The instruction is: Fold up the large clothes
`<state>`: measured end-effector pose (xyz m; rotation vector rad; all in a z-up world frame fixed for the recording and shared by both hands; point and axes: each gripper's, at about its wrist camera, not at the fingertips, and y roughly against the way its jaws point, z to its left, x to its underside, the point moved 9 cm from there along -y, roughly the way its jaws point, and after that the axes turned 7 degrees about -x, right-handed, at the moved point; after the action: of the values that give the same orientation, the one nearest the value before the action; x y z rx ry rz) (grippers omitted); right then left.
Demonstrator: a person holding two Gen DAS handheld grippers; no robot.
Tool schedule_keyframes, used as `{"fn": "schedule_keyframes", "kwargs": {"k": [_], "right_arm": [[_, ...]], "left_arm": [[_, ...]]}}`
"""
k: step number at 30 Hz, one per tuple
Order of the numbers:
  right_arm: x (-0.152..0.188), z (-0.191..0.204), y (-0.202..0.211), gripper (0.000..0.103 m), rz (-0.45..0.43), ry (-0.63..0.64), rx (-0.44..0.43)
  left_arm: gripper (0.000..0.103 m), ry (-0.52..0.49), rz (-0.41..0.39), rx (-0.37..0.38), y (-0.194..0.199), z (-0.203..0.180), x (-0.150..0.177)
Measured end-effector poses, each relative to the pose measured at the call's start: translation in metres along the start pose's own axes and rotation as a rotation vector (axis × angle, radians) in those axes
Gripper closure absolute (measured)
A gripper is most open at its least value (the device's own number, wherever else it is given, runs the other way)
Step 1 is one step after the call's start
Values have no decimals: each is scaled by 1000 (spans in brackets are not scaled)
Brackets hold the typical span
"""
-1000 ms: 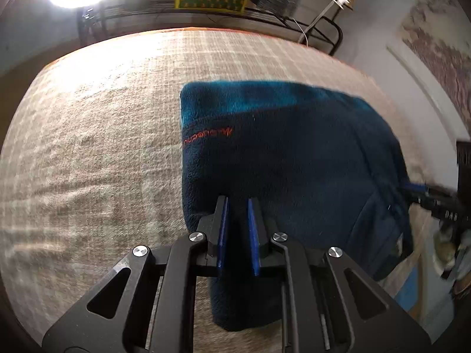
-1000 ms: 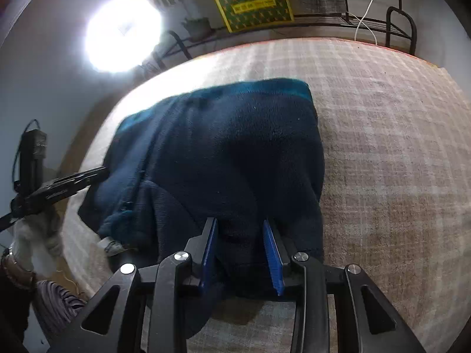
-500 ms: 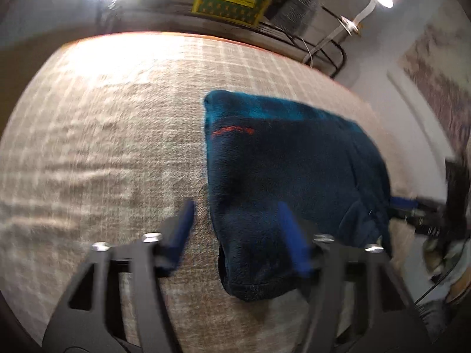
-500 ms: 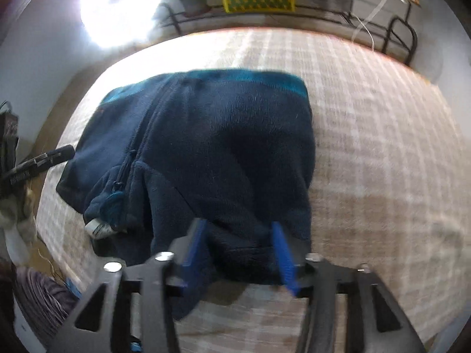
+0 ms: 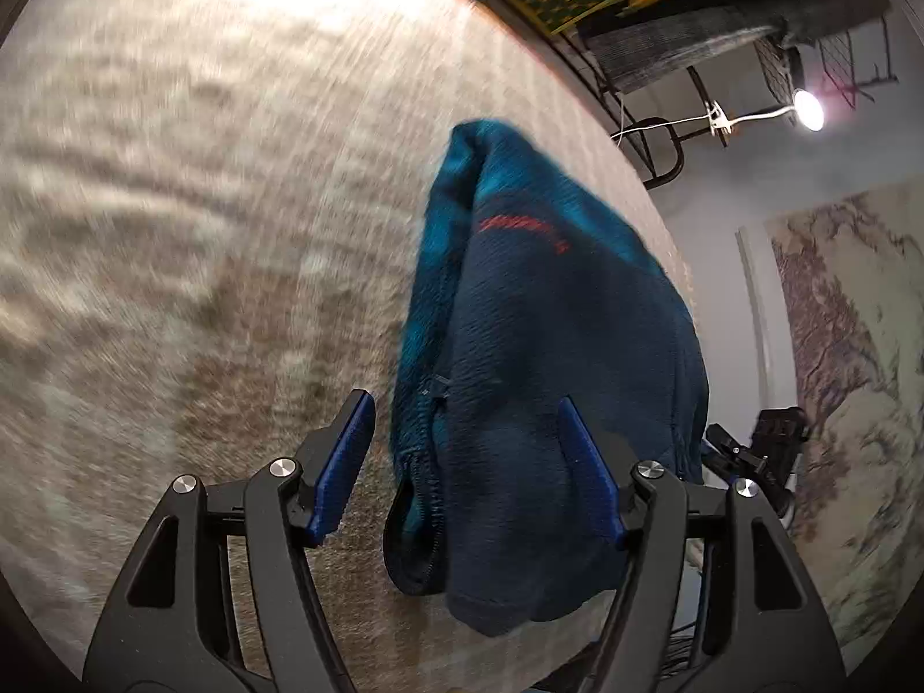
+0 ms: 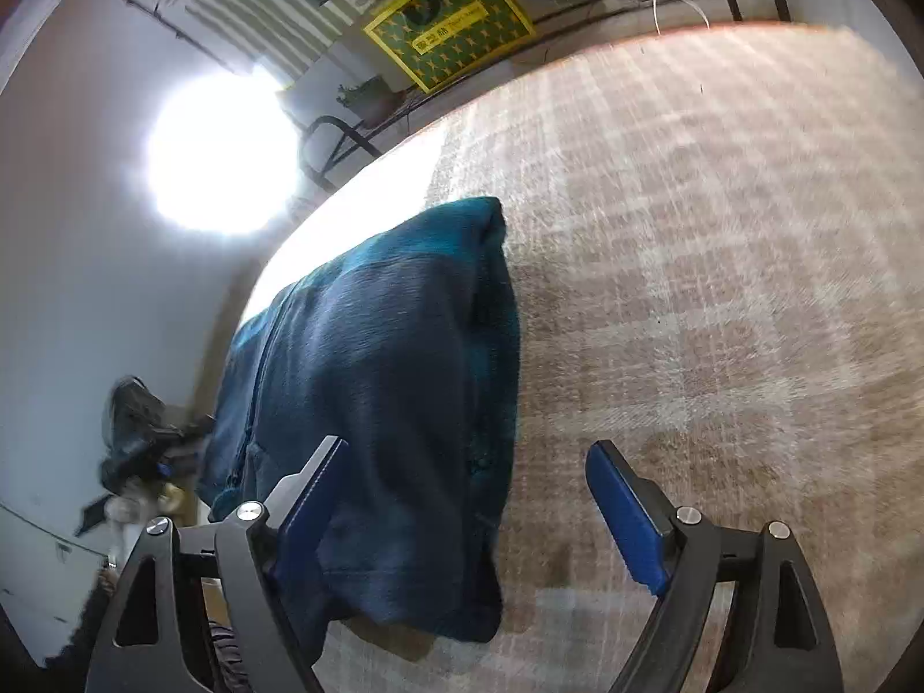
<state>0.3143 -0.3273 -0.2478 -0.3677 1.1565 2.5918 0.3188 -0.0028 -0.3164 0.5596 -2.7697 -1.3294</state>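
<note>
Folded dark blue fleece jacket (image 5: 537, 381) lies flat on the checked beige cloth of the table (image 5: 202, 231), teal band at its far edge, red embroidered lettering (image 5: 520, 228) on the upper layer, zipper running along one side. It sits near the table's edge on the left wrist view's right side.

Left gripper (image 5: 470, 462) is above the jacket's near end, jaws apart, having just been opening; the near corner of the fleece lies between the blue pads, and neither pad presses on it. Right gripper (image 6: 468, 511) also has its jaws wide, just been opening; the left pad overlaps the jacket's near edge, the right pad is over bare cloth, nothing gripped.

Beyond the table: yellow-green patterned box (image 6: 450, 23), black metal rack (image 5: 647, 133), bright round lamp (image 6: 222, 153), small clip lamp (image 5: 808, 110). Both views are motion-blurred.
</note>
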Motion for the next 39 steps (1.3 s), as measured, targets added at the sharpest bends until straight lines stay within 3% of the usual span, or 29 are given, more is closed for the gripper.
{"fn": "schedule_keyframes", "kwargs": {"k": [6,10,16,21,24,26,29,33,39], "right_arm": [[2,-11,-19,16,14,-56,-139],[2,-11,-31,16,18,-59,-187],[0,-6,-45,30,48,-83,-298],[3,4,-58,31,78,-61,-308],[4,5,-62,43,80,-95,-274],[10,9,-56,58,73,-82,-245],[7,20,-50,70,66,-13,-158],[2,37,-41,76,68,79,-53],[-8,53,-23,78,48,148,-2]], "left_arm": [[35,40,29,54,-10,7,0],[35,52,31,90,-15,6,1],[35,56,34,123,-19,4,-9],[35,24,24,95,-24,-9,-13],[42,-31,-9,-4,-27,-20,-12],[50,-83,-32,-59,-27,-30,-10],[61,-110,-57,-83,-24,-42,-10],[67,-147,-94,-90,-14,-59,-11],[69,-212,-137,-79,-1,-86,-10]]}}
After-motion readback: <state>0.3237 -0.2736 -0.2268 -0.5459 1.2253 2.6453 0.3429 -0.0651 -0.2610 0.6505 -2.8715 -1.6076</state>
